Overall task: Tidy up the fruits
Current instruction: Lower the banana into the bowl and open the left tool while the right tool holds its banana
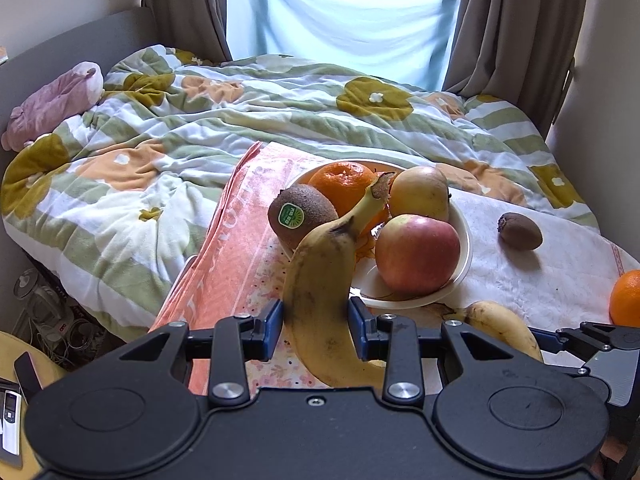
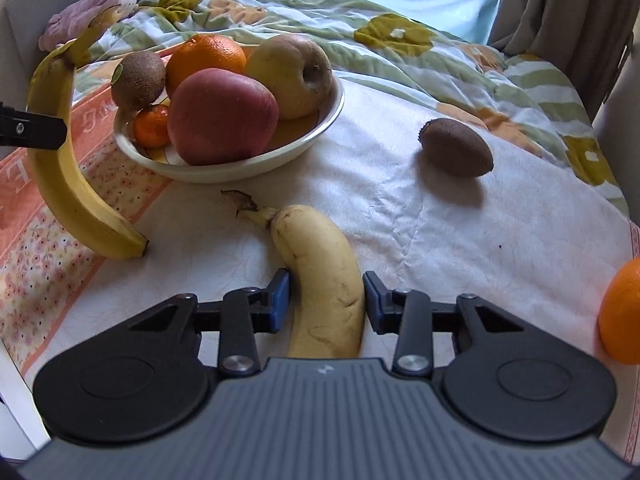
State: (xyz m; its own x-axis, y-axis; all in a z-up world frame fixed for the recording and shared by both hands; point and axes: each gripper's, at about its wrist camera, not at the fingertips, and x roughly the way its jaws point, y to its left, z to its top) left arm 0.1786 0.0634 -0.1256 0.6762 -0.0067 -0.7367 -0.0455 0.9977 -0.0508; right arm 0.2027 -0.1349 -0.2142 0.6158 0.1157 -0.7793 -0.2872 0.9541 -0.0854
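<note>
My left gripper [image 1: 316, 330] is shut on a spotted banana [image 1: 320, 280] and holds it upright just left of the white bowl [image 1: 464, 236]; the same banana shows in the right wrist view [image 2: 64, 184], its tip touching the cloth. The bowl [image 2: 240, 164] holds a red apple [image 2: 222, 116], a yellow apple [image 2: 292, 76], an orange [image 2: 206, 58], a kiwi [image 2: 138, 78] and a small mandarin [image 2: 152, 126]. My right gripper [image 2: 326, 304] stands around a second banana [image 2: 324, 280] lying on the cloth, pads at its sides. A loose kiwi [image 2: 456, 148] and a loose orange [image 2: 620, 312] lie to the right.
The fruits rest on a white and pink cloth [image 2: 440, 240] over a bed with a flowered quilt [image 1: 160, 140]. A pink plush toy [image 1: 52, 104] lies at the far left. Curtains [image 1: 516, 24] hang behind. The bed edge drops off at the left.
</note>
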